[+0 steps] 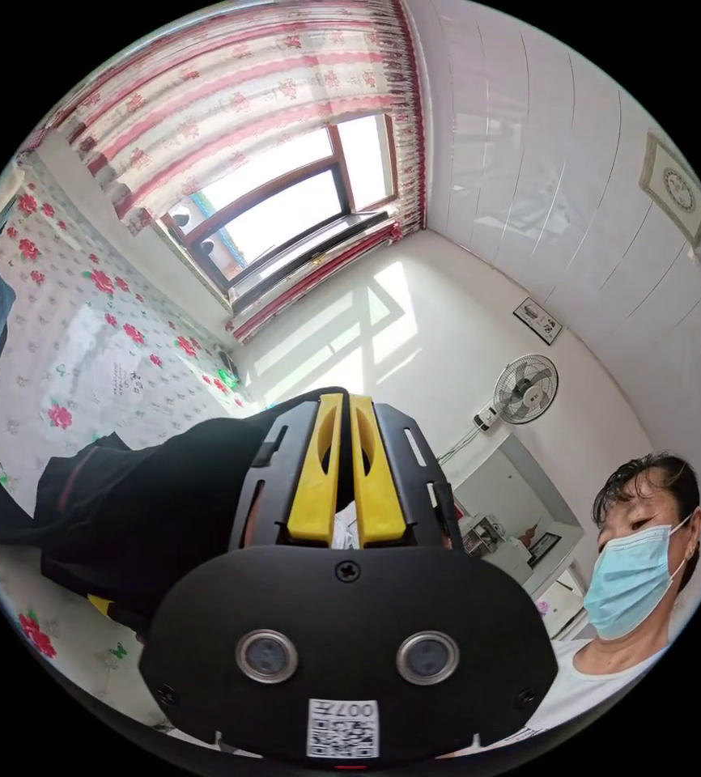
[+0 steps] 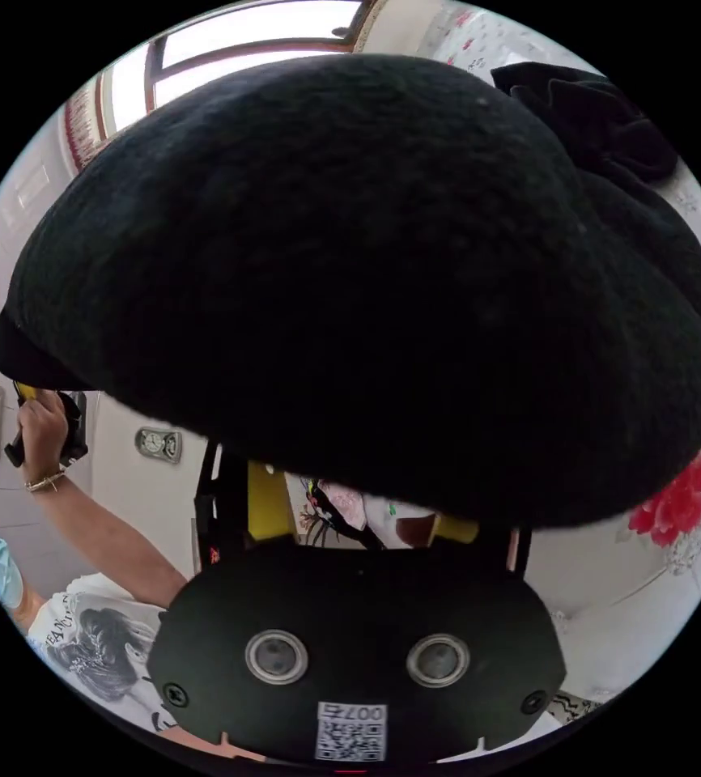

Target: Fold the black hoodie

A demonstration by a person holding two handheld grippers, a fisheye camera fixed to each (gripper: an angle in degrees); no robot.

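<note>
**Black hoodie held up between our two grippers**

In the left gripper view our left gripper (image 1: pixel 346 465) has its yellow jaws nearly together, with an edge of the black hoodie (image 1: pixel 164 502) clamped between them. The cloth is dark, matte and a little fuzzy. From the jaws it runs away to one side in a long band, over the flowered sheet (image 1: pixel 83 356), so its long axis goes sideways from the tool, not forward.

In the right gripper view the hoodie (image 2: pixel 367 283) bulges just in front of our right gripper (image 2: pixel 363 526) and covers the jaw tips. The yellow jaw bases stand apart, but we cannot tell if they grip the cloth.

Behind the left tool we see a window (image 1: pixel 286 202) with a striped curtain (image 1: pixel 229 89), and a wall fan (image 1: pixel 526 389). Beside the right tool, a hand (image 2: pixel 43 429) holds the other gripper at the far edge of the hoodie.
</note>
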